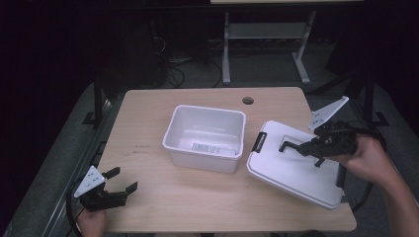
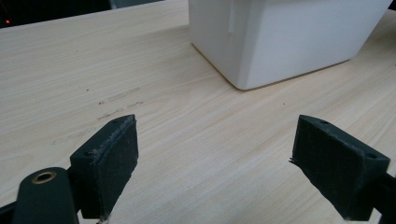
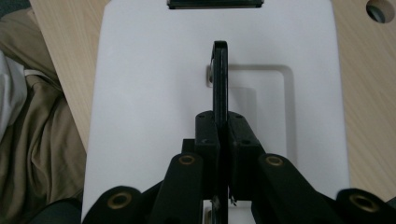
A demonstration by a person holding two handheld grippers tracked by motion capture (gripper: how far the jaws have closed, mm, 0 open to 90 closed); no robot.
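wooden table [image 1: 148, 148], one, pale grain, with one round cable hole [image 1: 248, 100] near its far edge. one white bin [image 1: 205, 138], open-topped, at the table's middle, one printed label [image 1: 206, 147] on its floor. one white lid [image 1: 296, 165], lying tilted just right of the bin, one corner over the table's near right edge, two black latches at its ends: one [image 1: 260, 141] toward the bin, one [image 1: 341, 175] toward the person. one black handle [image 3: 220, 79] on the lid's top, raised on edge. two claws: right claw [image 1: 291, 147], jaws together, clamped on that handle; left claw [image 1: 121, 181], jaws apart and holding nothing, at the near left corner, aimed toward the bin.
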